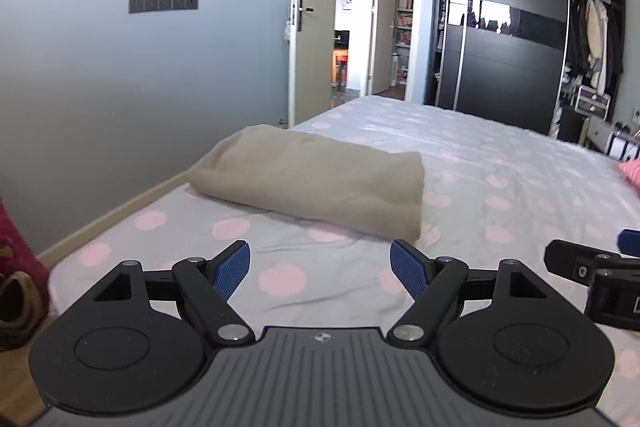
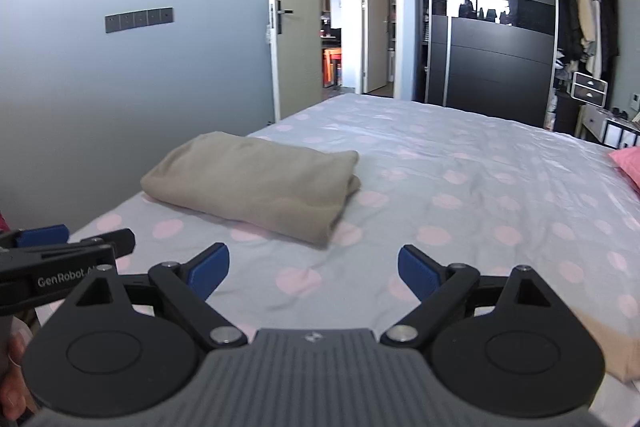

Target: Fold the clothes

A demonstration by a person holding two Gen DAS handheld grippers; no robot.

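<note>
1. Your left hand-held gripper (image 1: 320, 269) has its jaws spread wide, blue pads (image 1: 232, 273) apart with only bedsheet showing between them; it grips nothing.
2. Your right hand-held gripper (image 2: 314, 271) is likewise wide, blue pads (image 2: 210, 273) well separated and nothing between them.
3. The two grippers sit side by side above the near end of the bed: in the left wrist view the right one shows at 3 o'clock, and in the right wrist view the left one shows at 9 o'clock.
4. The task item, a beige folded garment (image 1: 316, 183), lies on the bed (image 1: 500, 163) as a thick, rounded rectangular bundle. From the left gripper it is at 12 o'clock, near but apart from the fingertips; from the right gripper it is at about 11 o'clock (image 2: 256, 179).
5. The garment sits close to the bed's left edge, beside the grey wall (image 1: 100, 75). Its layered folded edges face right and toward you.
6. The sheet is pale grey with pink dots, lightly creased around the bundle.
7. A pink item (image 2: 628, 163) lies at the bed's right edge, at 3 o'clock, well apart from the garment; what it is cannot be told.
8. A pale beige piece (image 2: 612, 347) shows at 4 o'clock by the right gripper's body, partly hidden.
9. Beyond the bed stand an open door (image 1: 312, 15) at 12 o'clock and a dark wardrobe (image 1: 508, 27) at 1 o'clock, with hanging clothes visible.
</note>
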